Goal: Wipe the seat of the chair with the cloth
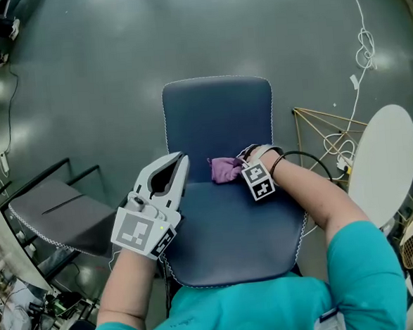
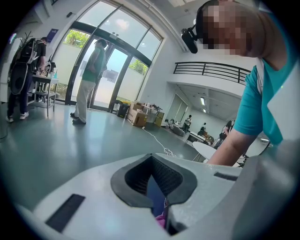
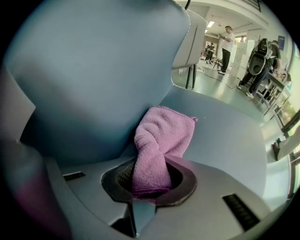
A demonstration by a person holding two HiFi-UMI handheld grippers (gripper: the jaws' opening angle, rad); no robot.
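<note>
Head view, looking steeply down: blue chair w/ white edge stitching, backrest (image 1: 217,118) toward the top of the frame, seat (image 1: 226,240) toward me.

My R gripper (image 1: 237,165) lies low over the middle of the seat, near the seat-to-back crease, marker cube facing up. Its jaws are clamped on the purple cloth (image 1: 225,169). In the R gripper view the gripper (image 3: 150,182) pinches a twisted neck of the cloth (image 3: 161,136) between the dark pads. The free part fans out ahead and rests on the seat (image 3: 229,140), just beside the base of the backrest (image 3: 93,70).

My L gripper (image 1: 181,157) sits at the seat's left edge, approx. level w/ the cloth but apart from it. Can't tell whether it touches the upholstery. In the L gripper view its (image 2: 152,157) tips meet and the hollow between the pads holds nothing. Only a slit of blue seat and a bit of purple shows through the hollow.

Surroundings: grey floor (image 1: 114,61). A white round table (image 1: 383,162) and a gold wire frame (image 1: 324,135) stand right of the chair, a dark flat-topped stand (image 1: 55,214) left of it. A white cable (image 1: 360,44) trails at upper right.
</note>
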